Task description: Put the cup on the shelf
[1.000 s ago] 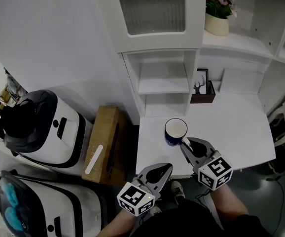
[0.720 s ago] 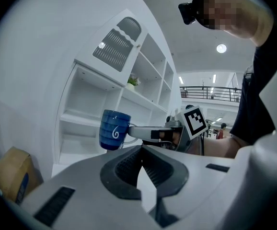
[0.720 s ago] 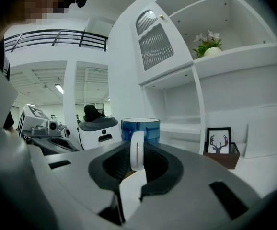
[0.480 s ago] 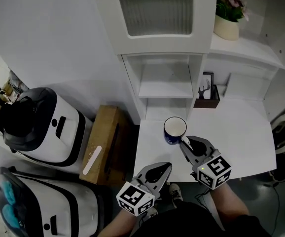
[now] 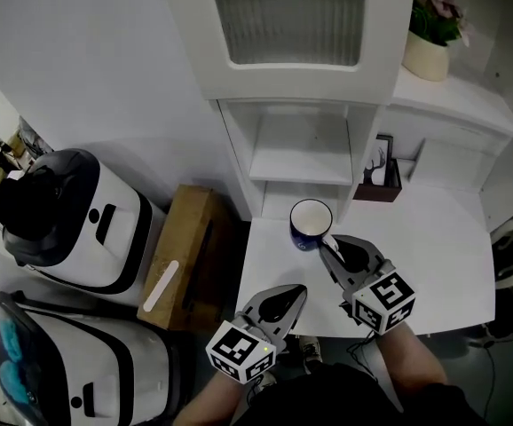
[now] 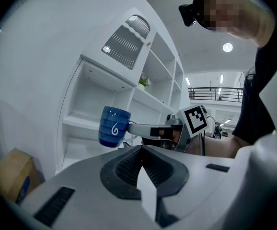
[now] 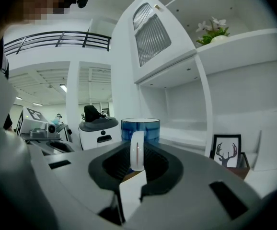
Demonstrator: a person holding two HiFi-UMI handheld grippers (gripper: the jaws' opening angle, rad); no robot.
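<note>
A blue cup [image 5: 311,224] with a white inside hangs in the air above the white desk [image 5: 434,256], in front of the low shelf bay [image 5: 301,162]. My right gripper [image 5: 331,249] is shut on its white handle [image 7: 136,150]; the cup [image 7: 140,130] stands upright just past the jaws. In the left gripper view the cup [image 6: 113,126] shows a white swirl, held out level by the right gripper [image 6: 143,129]. My left gripper [image 5: 292,295] is shut with nothing in it, low at the desk's front edge.
A white shelf unit [image 5: 292,60] rises behind the desk, with a ribbed glass door on top. A deer picture in a dark box [image 5: 379,174] and a potted plant [image 5: 434,38] stand to the right. A cardboard box [image 5: 185,256] and white machines [image 5: 70,220] lie left.
The right gripper has carried the cup a little up and back toward the shelf bay. The head view has shifted, so the shelf sits further right. The left gripper has hardly moved.
</note>
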